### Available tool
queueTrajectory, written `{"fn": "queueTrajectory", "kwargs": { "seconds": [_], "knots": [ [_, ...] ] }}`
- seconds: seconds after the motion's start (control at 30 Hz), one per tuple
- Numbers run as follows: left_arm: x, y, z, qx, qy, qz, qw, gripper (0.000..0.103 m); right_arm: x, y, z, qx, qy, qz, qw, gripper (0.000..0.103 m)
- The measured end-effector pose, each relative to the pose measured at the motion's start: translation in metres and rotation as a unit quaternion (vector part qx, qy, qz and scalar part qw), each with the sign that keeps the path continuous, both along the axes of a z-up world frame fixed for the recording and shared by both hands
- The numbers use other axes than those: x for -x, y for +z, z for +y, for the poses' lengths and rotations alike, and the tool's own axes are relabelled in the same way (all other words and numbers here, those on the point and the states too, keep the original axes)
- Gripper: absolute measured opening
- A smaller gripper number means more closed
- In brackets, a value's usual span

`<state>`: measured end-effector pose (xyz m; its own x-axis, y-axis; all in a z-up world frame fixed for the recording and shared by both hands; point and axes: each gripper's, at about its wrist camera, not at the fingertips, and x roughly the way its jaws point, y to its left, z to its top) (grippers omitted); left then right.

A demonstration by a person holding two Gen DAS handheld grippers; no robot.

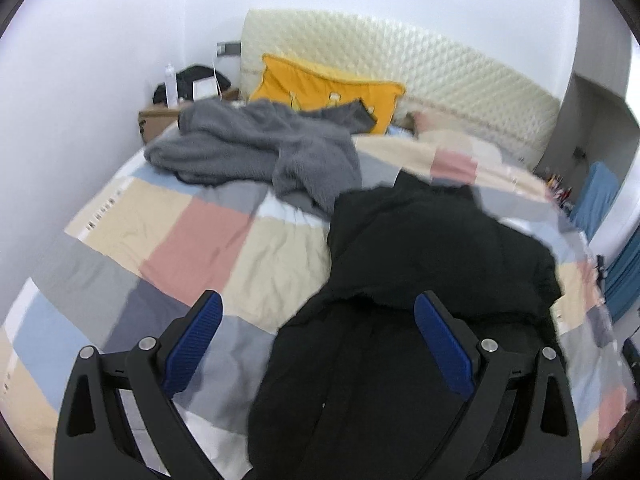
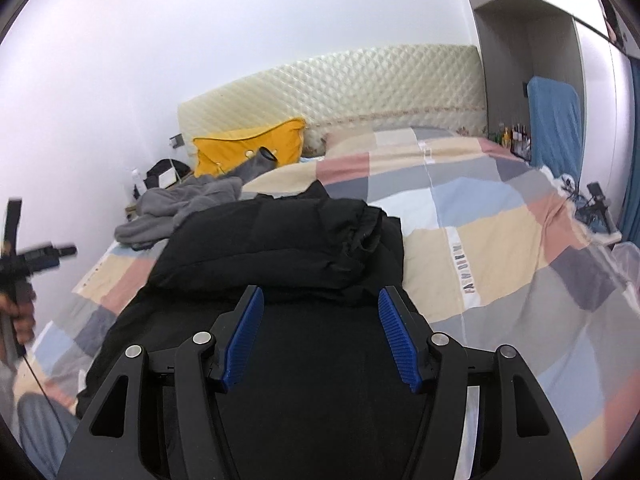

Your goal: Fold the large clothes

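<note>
**Black jacket heaped on the checked quilt**

A puffy black jacket [image 2: 288,240] is seen bunched on the patchwork quilt [image 2: 492,248], near a fuzzy grey garment [image 1: 256,148]. The left gripper [image 1: 316,312] and right gripper [image 2: 320,304] are held above it, ribbed blue fingers spread, nothing pinched.

Bare quilt [image 1: 208,248] left of black jacket [image 1: 420,264]

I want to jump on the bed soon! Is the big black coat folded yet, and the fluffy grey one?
Not yet. The black coat has its top part doubled over, so folding looks started. Nothing is in hand: the left gripper and right gripper are both open above it. Left to do: finish the coat, then the grey fleece, which lies crumpled near the yellow pillow.
</note>
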<state>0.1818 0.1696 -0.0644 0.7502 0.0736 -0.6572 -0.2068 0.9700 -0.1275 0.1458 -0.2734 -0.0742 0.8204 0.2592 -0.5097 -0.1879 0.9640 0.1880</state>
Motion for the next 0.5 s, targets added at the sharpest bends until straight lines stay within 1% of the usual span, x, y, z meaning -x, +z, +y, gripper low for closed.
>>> {"fn": "queueTrajectory", "kwargs": {
  "seconds": [0.07, 0.1, 0.2, 0.3, 0.4, 0.5],
  "knots": [
    [0.015, 0.027, 0.007, -0.004, -0.005, -0.015, 0.9999, 0.097, 0.013, 0.013, -0.003, 0.004, 0.004, -0.008, 1.000, 0.058],
    [0.025, 0.043, 0.011, -0.009, -0.006, -0.022, 0.9997, 0.097, 0.022, 0.024, -0.006, 0.004, 0.008, -0.014, 1.000, 0.058],
    [0.052, 0.085, 0.025, -0.028, -0.003, -0.042, 0.9987, 0.097, 0.042, 0.044, -0.018, 0.004, 0.014, -0.023, 1.000, 0.058],
    [0.079, 0.116, 0.045, -0.027, -0.001, -0.056, 0.9981, 0.097, 0.062, 0.066, -0.037, 0.009, 0.017, -0.025, 0.999, 0.058],
    [0.102, 0.129, 0.066, -0.010, -0.003, -0.053, 0.9985, 0.097, 0.079, 0.078, -0.057, 0.025, 0.013, -0.025, 0.999, 0.060],
    [0.120, 0.121, 0.088, 0.017, -0.008, -0.046, 0.9988, 0.097, 0.087, 0.080, -0.081, 0.038, 0.007, -0.018, 0.999, 0.061]
  ]
}}
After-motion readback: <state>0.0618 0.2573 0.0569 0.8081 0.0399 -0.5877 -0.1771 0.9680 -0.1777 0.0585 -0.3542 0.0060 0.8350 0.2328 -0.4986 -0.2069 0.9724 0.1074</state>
